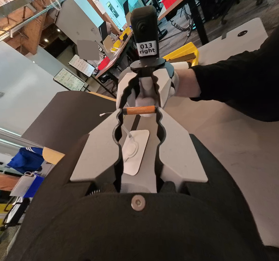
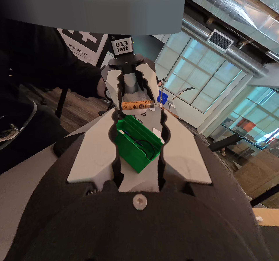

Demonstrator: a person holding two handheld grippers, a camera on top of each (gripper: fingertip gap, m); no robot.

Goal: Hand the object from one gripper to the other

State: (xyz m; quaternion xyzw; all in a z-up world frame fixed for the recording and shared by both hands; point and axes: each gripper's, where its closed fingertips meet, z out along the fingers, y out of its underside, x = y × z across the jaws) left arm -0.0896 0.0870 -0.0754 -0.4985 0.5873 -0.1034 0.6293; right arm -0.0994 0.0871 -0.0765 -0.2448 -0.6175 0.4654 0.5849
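An orange and black battery (image 1: 139,110) lies crosswise in the air, clamped end to end between the fingertips of my left gripper (image 1: 139,112). My right gripper (image 1: 140,106) faces it tip to tip, held by a white-gloved hand (image 1: 185,81). In the right wrist view, the battery (image 2: 137,105) sits between the left gripper's tips (image 2: 137,101). My right gripper (image 2: 138,111) is open, with its tips spread wider than the battery and just below its ends. I cannot tell whether they touch it.
A green bin (image 2: 132,161) holding a black cable and a pen stands on the grey table below. A white flat pad (image 1: 136,151) lies on the table (image 1: 218,132). A yellow bin (image 1: 182,52) sits at the far edge. A dark-sleeved arm (image 1: 241,80) reaches in from the right. Both grippers' tips are close together, under 4 cm apart.
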